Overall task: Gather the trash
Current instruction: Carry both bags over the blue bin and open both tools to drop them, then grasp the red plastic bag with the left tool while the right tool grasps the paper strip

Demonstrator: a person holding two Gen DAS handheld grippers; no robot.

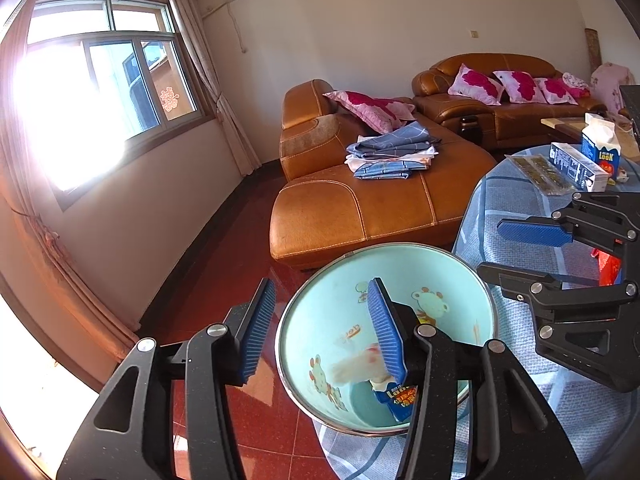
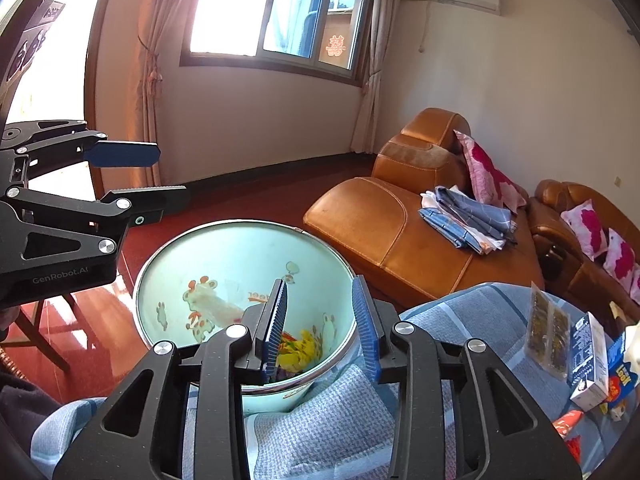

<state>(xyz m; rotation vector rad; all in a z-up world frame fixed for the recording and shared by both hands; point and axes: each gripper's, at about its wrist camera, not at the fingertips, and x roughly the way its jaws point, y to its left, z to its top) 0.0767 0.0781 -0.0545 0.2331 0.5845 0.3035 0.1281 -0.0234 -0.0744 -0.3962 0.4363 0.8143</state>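
A light-blue trash bin (image 1: 320,316) with cartoon animals stands on the floor beside the table; it also shows in the right wrist view (image 2: 240,248). A pale blurred piece of trash (image 1: 354,368) is in mid-air inside the bin, also seen in the right wrist view (image 2: 218,306). A blue wrapper (image 1: 400,398) and yellow wrappers (image 2: 302,350) lie at the bottom. My left gripper (image 1: 324,330) is open and empty over the bin's rim. My right gripper (image 2: 322,330) is open and empty over the bin's near edge.
The table with a blue checked cloth (image 2: 460,320) holds milk cartons (image 1: 598,148), a flat snack packet (image 2: 546,330) and red wrappers (image 2: 568,422). An orange leather sofa (image 1: 360,204) with folded cloths (image 1: 390,152) stands behind the bin. A wooden chair (image 2: 44,320) is at left.
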